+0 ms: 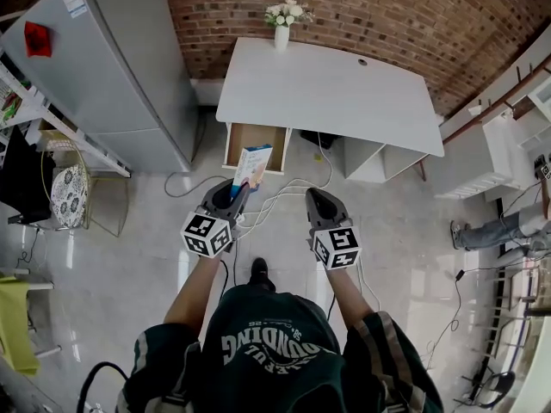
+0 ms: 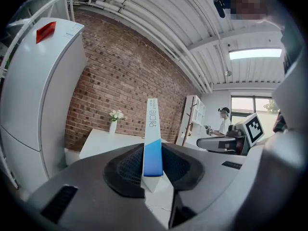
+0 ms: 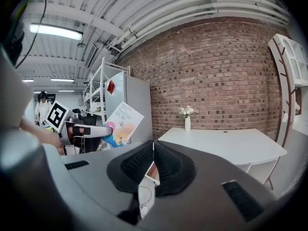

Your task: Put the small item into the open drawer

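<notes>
Ahead of my left tool (image 1: 237, 192), under the desk (image 1: 327, 89), the drawer (image 1: 231, 147) stands open. What I can see of its inside is bare wood, though the box hides the near part. The left tool pinches that box (image 2: 152, 138) by its lower end, upright, short of the drawer and above the floor. My right tool (image 3: 153, 163) has its jaws pressed together on nothing. I judge the pickup done; carrying the box over and releasing it are left.
</notes>
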The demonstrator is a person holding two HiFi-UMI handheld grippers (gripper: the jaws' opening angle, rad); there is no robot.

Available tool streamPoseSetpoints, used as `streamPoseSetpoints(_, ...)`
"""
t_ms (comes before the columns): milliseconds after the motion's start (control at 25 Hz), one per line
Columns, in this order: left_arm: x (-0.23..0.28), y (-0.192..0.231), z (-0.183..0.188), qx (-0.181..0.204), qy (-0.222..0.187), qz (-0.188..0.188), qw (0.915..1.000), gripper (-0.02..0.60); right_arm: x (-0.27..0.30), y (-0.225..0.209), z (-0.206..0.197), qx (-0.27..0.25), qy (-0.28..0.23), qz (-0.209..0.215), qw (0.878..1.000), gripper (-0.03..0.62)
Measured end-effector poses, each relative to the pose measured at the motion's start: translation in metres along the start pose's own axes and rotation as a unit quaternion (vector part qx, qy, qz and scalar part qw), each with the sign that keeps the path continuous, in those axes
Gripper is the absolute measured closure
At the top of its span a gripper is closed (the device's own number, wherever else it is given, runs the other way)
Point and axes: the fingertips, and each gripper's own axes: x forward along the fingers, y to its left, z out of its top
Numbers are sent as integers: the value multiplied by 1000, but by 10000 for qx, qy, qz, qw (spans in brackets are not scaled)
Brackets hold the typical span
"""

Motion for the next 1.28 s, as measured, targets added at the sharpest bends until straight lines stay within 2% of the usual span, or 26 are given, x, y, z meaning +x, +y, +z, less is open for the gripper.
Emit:
streamPoseSetpoints(720,35,40,-5,-159,173,40,9997,483,49,-16,-5,161,151,57,9997,568)
streamPoseSetpoints(1040,65,64,-12,-244,306,319,9987,483,95,-39,-3,181,227,357,9989,569)
streamPoseSetpoints(1280,97,91,-10,-331,381,664,9965,483,141,-66,2,188,359,695,9968,568)
